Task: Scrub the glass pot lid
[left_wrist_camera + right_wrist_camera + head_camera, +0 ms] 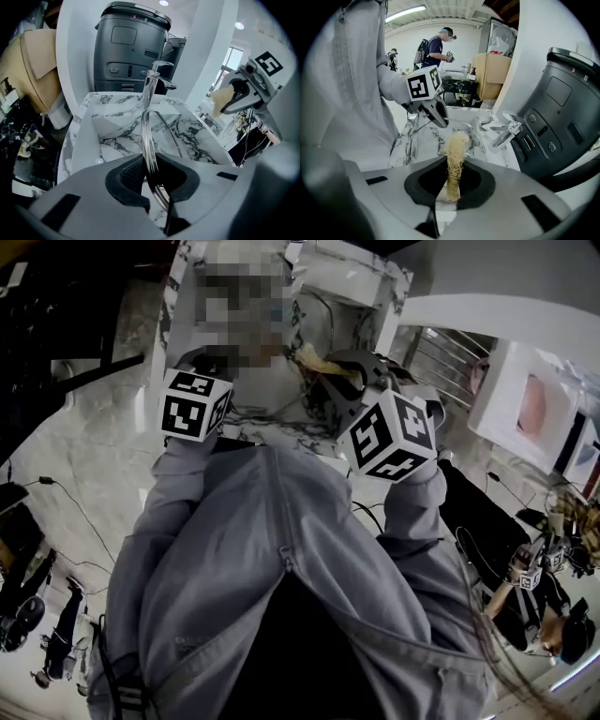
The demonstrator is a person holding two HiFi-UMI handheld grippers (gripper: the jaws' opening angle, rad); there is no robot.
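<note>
My left gripper (pixel 152 182) pinches the glass pot lid (pixel 148 133) by its rim, upright above the sink (pixel 110 125); my right gripper (pixel 452 183), clamping the loofah scrubber (pixel 455 157), waits apart at its right

A white marble-veined sink basin (pixel 117 133) is seen with a tall chrome faucet (pixel 150 86) at its back rim. A dark grey plastic machine (pixel 129 47) is parked right behind, and a tan cardboard box (pixel 35 70) is stacked nearby.

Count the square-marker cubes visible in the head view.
2. The left cube is upper left of centre; the right cube is just right of centre. No others show, though the person's jacket blocks much.
</note>
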